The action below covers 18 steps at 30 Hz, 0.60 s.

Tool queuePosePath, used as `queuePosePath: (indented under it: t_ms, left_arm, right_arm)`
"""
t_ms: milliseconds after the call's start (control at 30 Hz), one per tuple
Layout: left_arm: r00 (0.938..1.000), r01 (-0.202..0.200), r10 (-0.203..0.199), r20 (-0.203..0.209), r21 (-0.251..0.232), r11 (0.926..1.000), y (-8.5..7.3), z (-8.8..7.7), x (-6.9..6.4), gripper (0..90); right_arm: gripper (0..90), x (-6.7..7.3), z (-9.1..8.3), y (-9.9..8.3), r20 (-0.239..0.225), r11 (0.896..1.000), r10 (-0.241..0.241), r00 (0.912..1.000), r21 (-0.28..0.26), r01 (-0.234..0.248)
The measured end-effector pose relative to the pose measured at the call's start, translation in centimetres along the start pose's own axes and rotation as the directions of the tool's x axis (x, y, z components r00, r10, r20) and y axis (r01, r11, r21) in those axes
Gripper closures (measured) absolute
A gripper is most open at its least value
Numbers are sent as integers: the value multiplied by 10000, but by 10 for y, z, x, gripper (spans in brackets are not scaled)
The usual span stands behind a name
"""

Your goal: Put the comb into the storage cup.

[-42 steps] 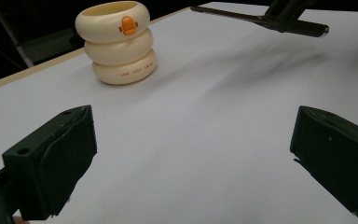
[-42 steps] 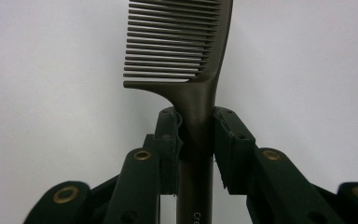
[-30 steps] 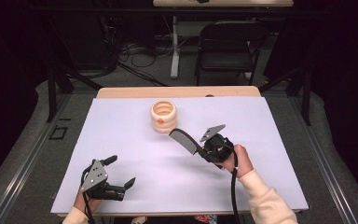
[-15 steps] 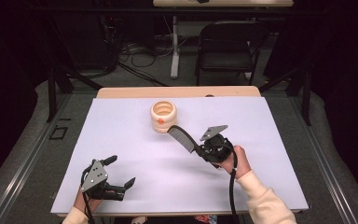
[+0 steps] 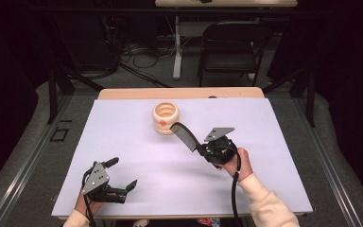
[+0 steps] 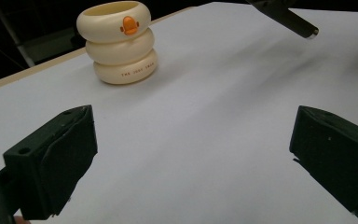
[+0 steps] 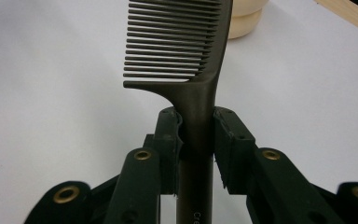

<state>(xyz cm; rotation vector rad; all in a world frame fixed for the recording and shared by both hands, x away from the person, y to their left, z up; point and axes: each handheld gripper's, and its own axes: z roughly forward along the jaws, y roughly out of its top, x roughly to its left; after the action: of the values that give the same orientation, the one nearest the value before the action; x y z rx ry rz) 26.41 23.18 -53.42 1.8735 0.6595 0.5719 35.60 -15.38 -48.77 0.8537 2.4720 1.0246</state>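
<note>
A dark comb [image 5: 183, 135] [image 7: 186, 51] is held by its handle in my right gripper [image 5: 201, 148] [image 7: 196, 122], which is shut on it. The comb's toothed end points up and left toward a cream holder [image 5: 166, 118] [image 6: 119, 42] made of stacked rings with an orange mark. The comb's tip [image 6: 291, 18] hangs above the white sheet, close to the holder's right side. My left gripper [image 5: 122, 174] [image 6: 191, 154] rests open near the table's front left, with nothing between its jaws.
A white sheet [image 5: 123, 142] covers most of the wooden table [image 5: 123, 93]. Behind the table stand a dark folding chair [image 5: 231, 47] and cables on the floor. The person's right sleeve [image 5: 267, 210] comes in at the bottom right.
</note>
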Motion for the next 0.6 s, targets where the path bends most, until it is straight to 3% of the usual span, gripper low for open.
queuePosePath:
  t_ms: [600]
  left_arm:
    - [10000,35,-35,-2,-3,10000,0,0,0,7]
  right_arm:
    - [718,0,-3,0,183,9979,197,9996,-613,-185]
